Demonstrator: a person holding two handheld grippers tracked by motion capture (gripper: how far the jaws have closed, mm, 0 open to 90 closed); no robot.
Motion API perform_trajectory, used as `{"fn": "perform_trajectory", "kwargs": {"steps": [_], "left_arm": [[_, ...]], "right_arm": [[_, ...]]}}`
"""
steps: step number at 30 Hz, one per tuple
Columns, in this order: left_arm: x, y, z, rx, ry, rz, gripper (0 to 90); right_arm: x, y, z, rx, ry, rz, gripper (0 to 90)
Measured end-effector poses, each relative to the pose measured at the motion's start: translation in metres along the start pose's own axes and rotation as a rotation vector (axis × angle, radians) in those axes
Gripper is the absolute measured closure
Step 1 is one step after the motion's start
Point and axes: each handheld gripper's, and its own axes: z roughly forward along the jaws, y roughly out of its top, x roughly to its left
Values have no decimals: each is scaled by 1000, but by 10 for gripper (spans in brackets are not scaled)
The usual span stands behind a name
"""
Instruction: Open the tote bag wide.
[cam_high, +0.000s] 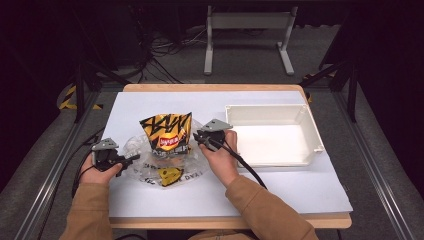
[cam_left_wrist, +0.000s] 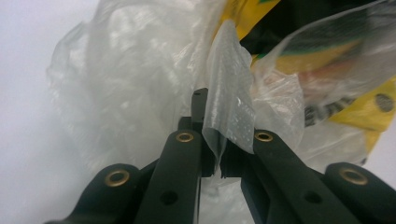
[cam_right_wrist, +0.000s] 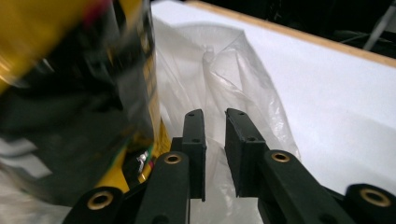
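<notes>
The clear plastic bag (cam_high: 150, 150) is pinched by the left gripper (cam_left_wrist: 212, 140); film lies between the right gripper's (cam_right_wrist: 215, 140) nearly closed jaws.

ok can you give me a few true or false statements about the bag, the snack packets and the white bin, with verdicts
1. The left gripper has clear plastic bag film pinched in its fingers. True.
2. The white bin holds a snack packet. False: nothing lies in it.
3. A yellow and black snack packet stands up out of the bag. True.
4. The bin sits left of the bag. False: it sits to the right.
5. The right gripper is at the bag's right side, film between its fingers. True.
6. The bag lies on bare wood. False: it lies on the white table cover.
</notes>
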Motion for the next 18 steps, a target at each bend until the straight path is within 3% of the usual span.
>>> {"fn": "perform_trajectory", "kwargs": {"steps": [6,9,12,16,18], "left_arm": [[8,-6,-4,14,39,-68,872],[12,-9,-4,31,21,-106,860],[13,-9,-5,25,25,-106,846],[12,-7,-9,-20,40,-94,768],[10,-4,-14,-82,46,-83,660]], "right_arm": [[6,-12,13,79,-21,4,776],[7,-15,15,109,-18,4,757],[10,-15,15,145,-17,-14,735],[9,-14,13,155,2,-6,702],[7,-13,6,124,15,8,667]]}}
